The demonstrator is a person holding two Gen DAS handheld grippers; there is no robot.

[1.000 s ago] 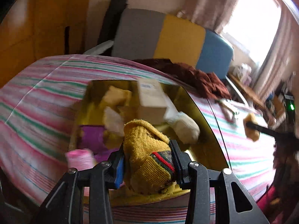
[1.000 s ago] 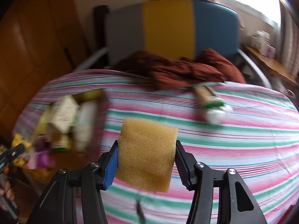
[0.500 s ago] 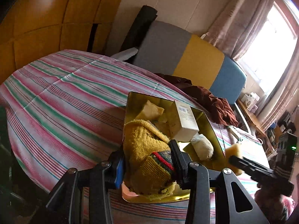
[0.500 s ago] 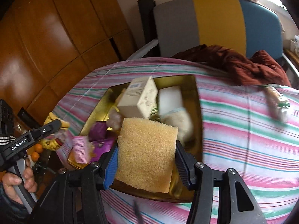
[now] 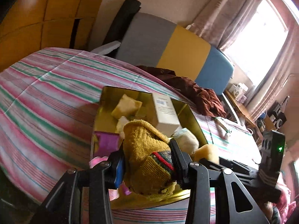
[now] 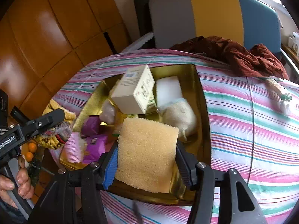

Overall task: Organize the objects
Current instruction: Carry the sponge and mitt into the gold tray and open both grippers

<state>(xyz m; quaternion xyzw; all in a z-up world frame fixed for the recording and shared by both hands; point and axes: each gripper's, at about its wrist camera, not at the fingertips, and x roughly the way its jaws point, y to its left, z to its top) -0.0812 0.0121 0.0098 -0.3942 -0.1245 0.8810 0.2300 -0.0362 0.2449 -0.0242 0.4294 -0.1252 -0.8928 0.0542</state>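
Right gripper (image 6: 146,155): jaws are opening, sponge (image 6: 147,155) between the pads and touching both. It hangs over the near end of the gold tin (image 6: 202,100), so I read this as the drop: release point picked over one of the few gaps left in the box.

Left gripper (image 5: 147,163): jaws clamped on the yellow knit sock (image 5: 145,149), the red-and-green cuff band against the right pad. It holds at the tin's near left corner, beside the rim rather than over the middle. Likely queued so the two tools don't collide over one opening. The person's hand (image 6: 11,183) is on its grip at the lower left of the right view.

Inside the tin, near to far:
- pink ribbed roll (image 6: 73,149) and purple wrapper (image 6: 95,145) at the near left
- white fuzzy sock (image 6: 180,114) toward the right wall
- cream carton (image 6: 134,91) tilted on top of other items, not flat
- white block (image 6: 168,89) behind it

Tin is crowded, so the sock will probably have to go on top.

Beyond: striped cloth (image 6: 243,130) under everything, one small wrapped item (image 6: 280,93) loose on it well right of the tin, not yet collected. Brown garment (image 6: 233,54) at the far edge, then the grey-yellow-blue chair back (image 6: 211,16).
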